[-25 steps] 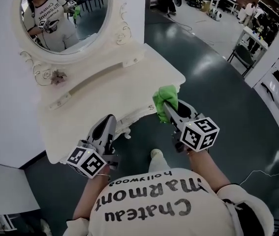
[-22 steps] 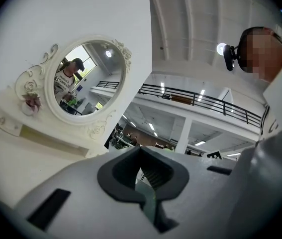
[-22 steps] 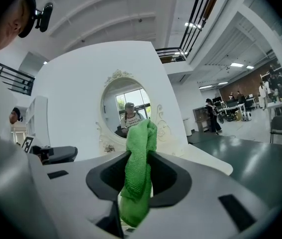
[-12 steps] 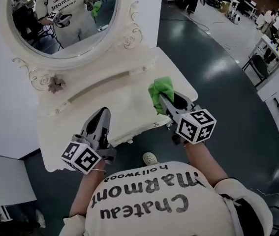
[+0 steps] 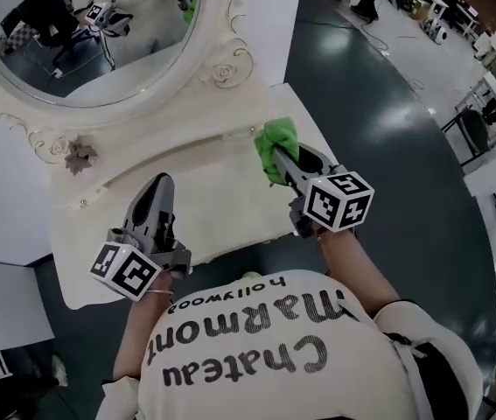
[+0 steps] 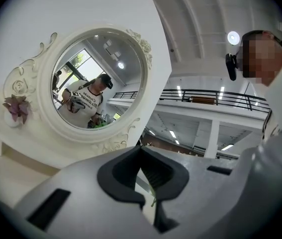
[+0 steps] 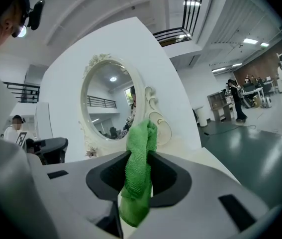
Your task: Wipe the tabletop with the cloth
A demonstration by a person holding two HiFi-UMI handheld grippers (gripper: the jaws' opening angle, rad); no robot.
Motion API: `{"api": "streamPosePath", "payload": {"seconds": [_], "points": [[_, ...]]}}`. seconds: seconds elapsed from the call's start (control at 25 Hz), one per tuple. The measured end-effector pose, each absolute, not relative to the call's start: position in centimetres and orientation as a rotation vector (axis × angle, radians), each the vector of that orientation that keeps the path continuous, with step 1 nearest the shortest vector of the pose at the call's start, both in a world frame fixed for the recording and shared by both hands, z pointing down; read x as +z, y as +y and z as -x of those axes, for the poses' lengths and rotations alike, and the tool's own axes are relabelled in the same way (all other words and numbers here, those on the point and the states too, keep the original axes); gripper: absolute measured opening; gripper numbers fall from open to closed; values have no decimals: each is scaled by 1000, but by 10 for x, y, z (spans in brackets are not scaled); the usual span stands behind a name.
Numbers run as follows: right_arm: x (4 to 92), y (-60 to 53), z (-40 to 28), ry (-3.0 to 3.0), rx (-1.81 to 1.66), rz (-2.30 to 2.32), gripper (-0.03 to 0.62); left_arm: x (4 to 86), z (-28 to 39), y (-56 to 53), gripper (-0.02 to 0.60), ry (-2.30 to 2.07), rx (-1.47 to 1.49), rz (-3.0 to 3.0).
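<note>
Here, cloth (image 5: 275, 140) pinched in right hand-held gripper (image 7: 140, 156) (over tabletop (image 5: 213, 201)).

Mirror (image 5: 73, 51), top beyond head view's edge

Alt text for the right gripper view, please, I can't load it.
The right gripper is shut on a bunched green cloth, aimed at an ornate white oval mirror. A glossy dark floor with distant people lies to the right.

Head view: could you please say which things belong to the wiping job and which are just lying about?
Job: crumpled green cloth, shut in the right claw; cream dressing-table top.
Lying about: oval white-framed mirror; small dried flower ornament; left claw, shut, empty.
</note>
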State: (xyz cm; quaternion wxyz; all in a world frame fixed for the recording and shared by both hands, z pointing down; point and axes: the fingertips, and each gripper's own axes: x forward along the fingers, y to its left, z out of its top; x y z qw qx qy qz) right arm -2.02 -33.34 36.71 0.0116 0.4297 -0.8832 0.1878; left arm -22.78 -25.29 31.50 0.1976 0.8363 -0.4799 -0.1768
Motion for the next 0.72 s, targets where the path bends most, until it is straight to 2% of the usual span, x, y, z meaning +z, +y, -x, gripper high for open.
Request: {"api": "streamPosePath", "payload": {"seconds": [0.72], "points": [[504, -391, 36, -2512, 761, -1139, 117, 332, 258, -256, 8, -1568, -499, -2199]]}}
